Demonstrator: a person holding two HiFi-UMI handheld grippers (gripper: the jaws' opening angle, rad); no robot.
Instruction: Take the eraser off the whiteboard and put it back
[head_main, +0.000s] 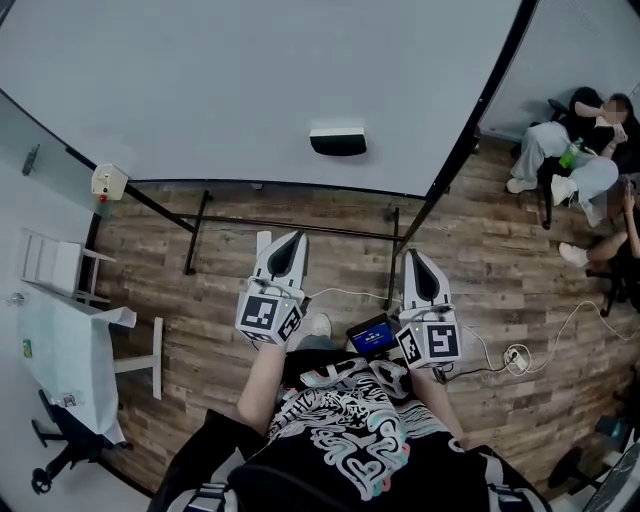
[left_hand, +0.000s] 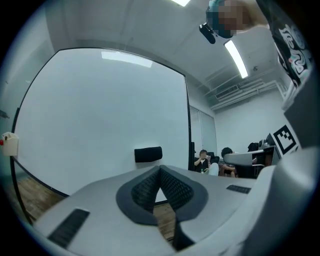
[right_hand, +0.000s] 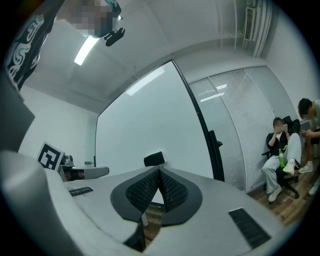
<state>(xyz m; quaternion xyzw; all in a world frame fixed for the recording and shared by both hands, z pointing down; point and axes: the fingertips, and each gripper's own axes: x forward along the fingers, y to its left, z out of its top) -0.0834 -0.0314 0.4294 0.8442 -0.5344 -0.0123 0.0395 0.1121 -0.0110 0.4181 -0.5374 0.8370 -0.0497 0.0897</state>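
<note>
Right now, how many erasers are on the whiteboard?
1. The eraser sits on the whiteboard, near its bottom edge. The head view cuts off part of the board, so another may be hidden.

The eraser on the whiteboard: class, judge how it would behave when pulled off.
The eraser clings unsupported to the upright whiteboard, so it is probably light and magnetic. Its blocky shape looks rigid and unlikely to roll.
</note>
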